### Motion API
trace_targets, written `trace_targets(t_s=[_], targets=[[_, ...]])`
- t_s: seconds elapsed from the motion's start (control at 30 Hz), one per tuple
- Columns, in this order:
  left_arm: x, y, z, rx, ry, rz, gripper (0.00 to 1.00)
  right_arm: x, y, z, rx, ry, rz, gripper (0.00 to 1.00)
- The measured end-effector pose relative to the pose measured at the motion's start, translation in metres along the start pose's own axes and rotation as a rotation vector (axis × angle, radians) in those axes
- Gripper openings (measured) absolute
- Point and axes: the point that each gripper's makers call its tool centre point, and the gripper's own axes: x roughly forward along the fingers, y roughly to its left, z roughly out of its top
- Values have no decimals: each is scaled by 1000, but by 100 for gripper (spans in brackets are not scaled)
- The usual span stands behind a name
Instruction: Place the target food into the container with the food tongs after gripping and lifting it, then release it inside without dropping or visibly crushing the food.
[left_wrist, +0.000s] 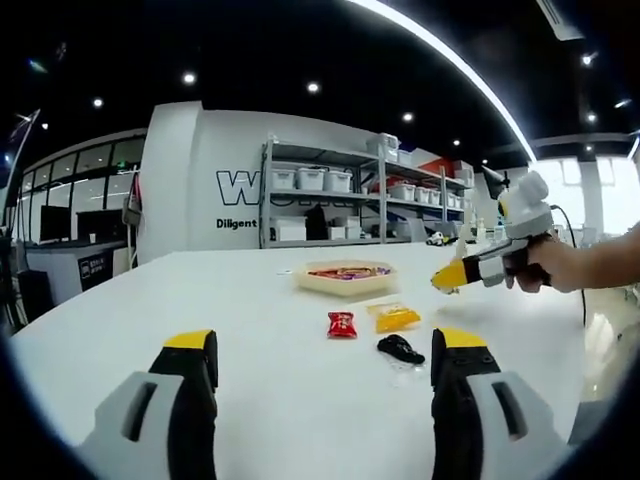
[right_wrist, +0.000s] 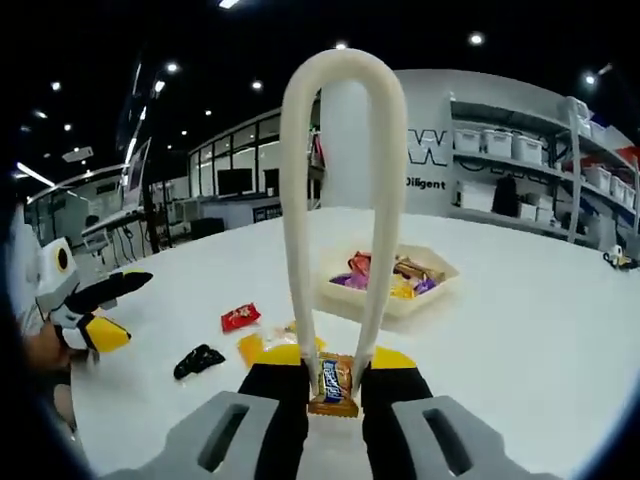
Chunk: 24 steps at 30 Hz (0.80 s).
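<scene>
A big white table (left_wrist: 300, 380) fills the lower half of both views. Far back in the left gripper view stands a shelf (left_wrist: 330, 195) with white bins.

In the middle of the right gripper view rise the tongs (right_wrist: 343, 200), a tall white loop with its bend at the top. The right gripper (right_wrist: 336, 385) at the bottom centre squeezes the two tong arms together. Between the tong tips sits a candy (right_wrist: 334, 384) in a small wrapper, right between the jaws, low in the frame. The tray (right_wrist: 388, 282) lies beyond it, just right of centre, with bright wrapped sweets inside.

In the left gripper view the left gripper (left_wrist: 325, 375) sits at the bottom with its jaws wide apart and nothing between them. The tray (left_wrist: 345, 277) is at the centre, well beyond the jaws.

On the table between that gripper and the tray lie three small things: a yellow pack (left_wrist: 395, 317), a red pack (left_wrist: 342, 324) left of it, and a black piece (left_wrist: 400, 348) nearest the right jaw.
</scene>
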Motion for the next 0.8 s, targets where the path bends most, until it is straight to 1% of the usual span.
trace_targets(t_s=[0.03, 0.07, 0.1, 0.13, 0.2, 0.27, 0.37, 0.47, 0.6, 0.67, 0.77, 0.8], targets=[[0, 0, 0, -2, 2, 2, 86, 2, -3, 5, 0, 5, 0, 13], [0, 1, -1, -1, 4, 5, 86, 4, -5, 14, -3, -8, -4, 13], [0, 1, -1, -1, 4, 5, 87, 6, -7, 16, -4, -14, -4, 13], [0, 1, 0, 2, 3, 4, 86, 11, -12, 28, -1, -19, -3, 13], [0, 1, -2, 16, 11, 6, 86, 16, -17, 39, -3, -25, -6, 13], [1, 0, -3, 26, 15, 7, 86, 22, -22, 46, -15, -26, -10, 14], [2, -1, -7, 33, 35, -2, 86, 36, -32, 55, -9, -12, -7, 14], [7, -1, -11, 31, 53, -21, 86, 48, -38, 61, 6, 1, -5, 14], [10, -6, -19, 18, 95, -65, 86, 63, -48, 65, 8, 20, -8, 14], [9, -9, -21, -10, 108, -93, 84, 70, -52, 65, -16, 35, -10, 14], [8, -9, -20, -28, 104, -100, 85, 78, -55, 62, -16, 53, -11, 14], [7, -10, -20, -41, 105, -106, 86, 84, -58, 59, -2, 63, -10, 14]])
